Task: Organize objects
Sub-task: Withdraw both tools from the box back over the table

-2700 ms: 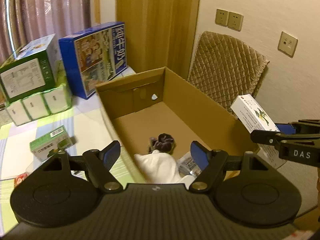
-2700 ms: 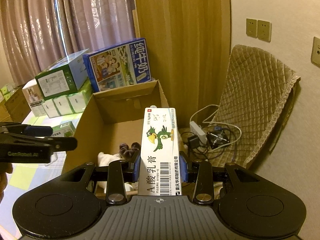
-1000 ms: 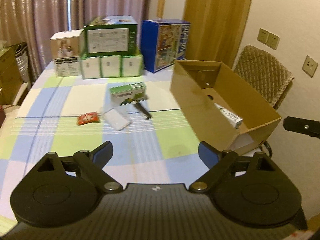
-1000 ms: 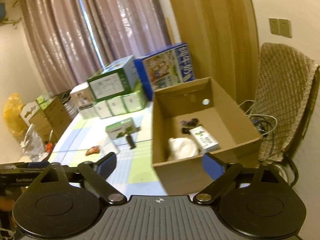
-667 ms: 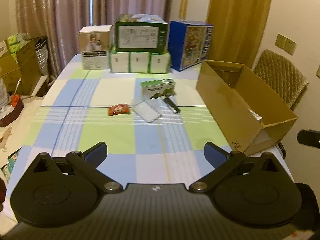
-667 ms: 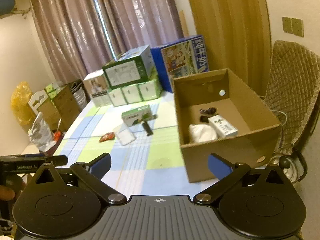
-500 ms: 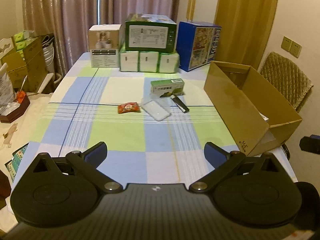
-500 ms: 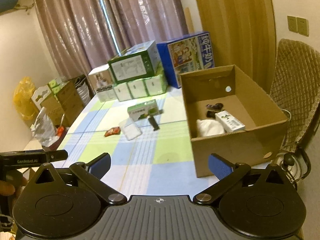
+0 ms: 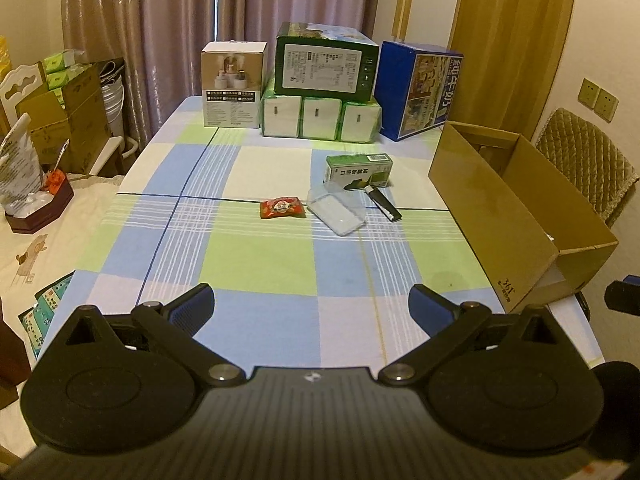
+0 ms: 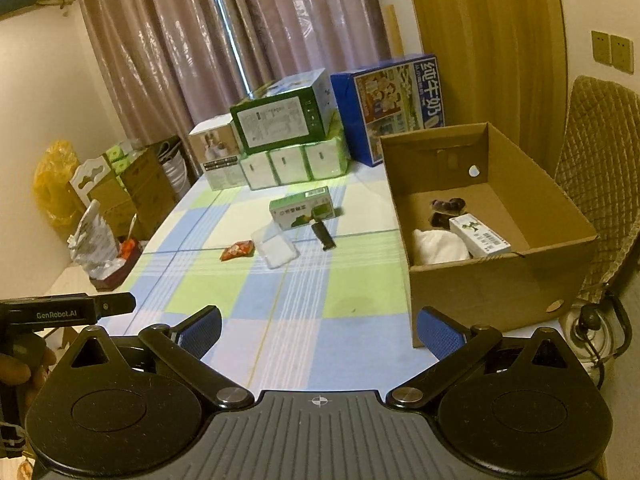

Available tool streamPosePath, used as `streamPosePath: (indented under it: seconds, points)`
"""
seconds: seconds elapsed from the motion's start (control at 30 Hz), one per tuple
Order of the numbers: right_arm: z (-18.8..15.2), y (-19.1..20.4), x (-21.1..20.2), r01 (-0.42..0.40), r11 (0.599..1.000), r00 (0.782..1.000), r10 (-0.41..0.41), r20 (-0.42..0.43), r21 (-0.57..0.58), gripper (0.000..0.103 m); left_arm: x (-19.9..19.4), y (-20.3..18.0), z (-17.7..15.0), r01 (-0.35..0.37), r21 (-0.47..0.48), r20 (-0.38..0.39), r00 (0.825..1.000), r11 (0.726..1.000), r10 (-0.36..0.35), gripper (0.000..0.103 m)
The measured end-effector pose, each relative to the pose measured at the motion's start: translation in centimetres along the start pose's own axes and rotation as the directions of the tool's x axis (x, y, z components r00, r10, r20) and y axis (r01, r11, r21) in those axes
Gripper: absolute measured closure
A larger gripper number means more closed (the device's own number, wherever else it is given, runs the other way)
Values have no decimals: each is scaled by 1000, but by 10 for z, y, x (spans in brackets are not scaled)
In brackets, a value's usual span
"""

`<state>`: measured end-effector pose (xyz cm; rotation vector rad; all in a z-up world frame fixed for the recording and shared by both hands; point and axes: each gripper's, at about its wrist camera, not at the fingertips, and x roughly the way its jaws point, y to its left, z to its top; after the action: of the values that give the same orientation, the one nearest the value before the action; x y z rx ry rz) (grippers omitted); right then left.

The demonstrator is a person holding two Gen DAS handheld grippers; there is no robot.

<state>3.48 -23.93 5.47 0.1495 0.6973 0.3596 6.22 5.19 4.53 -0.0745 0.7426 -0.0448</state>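
An open cardboard box (image 10: 496, 276) (image 9: 512, 216) stands at the table's right edge. Inside lie a white ointment carton (image 10: 479, 236), a white cloth (image 10: 438, 247) and a dark scrunchie (image 10: 447, 205). On the checked tablecloth sit a small green box (image 9: 358, 168) (image 10: 302, 208), a black stick-shaped item (image 9: 383, 208) (image 10: 323, 235), a clear plastic case (image 9: 336, 214) (image 10: 275, 247) and a red snack packet (image 9: 282, 208) (image 10: 238, 250). My left gripper (image 9: 312, 308) and right gripper (image 10: 319, 330) both hang open and empty over the table's near end, far from these items.
Stacked boxes line the table's far edge: a white one (image 9: 234, 84), a green one (image 9: 326, 64) on tissue packs (image 9: 320, 118), and a blue milk carton (image 9: 418, 88). A quilted chair (image 10: 600, 168) stands right of the cardboard box. Clutter and cardboard cartons (image 9: 60, 112) fill the left side.
The right gripper let go of the ointment carton, which now lies in the cardboard box. Both grippers pulled back from the box to the table's near end.
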Motion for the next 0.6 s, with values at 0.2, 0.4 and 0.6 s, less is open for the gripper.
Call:
streamPosePath:
  seconds: [0.2, 0.4, 0.6]
  points:
    - [1, 3, 7, -7, 1000, 1000, 7, -10, -9, 2, 6, 5, 2, -7, 0, -1, 1000, 1000, 7, 2]
    - [4, 12, 22, -18, 999, 1000, 17, -15, -44, 2, 18, 11, 8, -10, 12, -5, 1000, 1000, 10, 2]
    - [11, 25, 48, -40, 995, 999, 38, -27, -96, 2, 38, 21, 17, -9, 36, -18, 1000, 999, 10, 2]
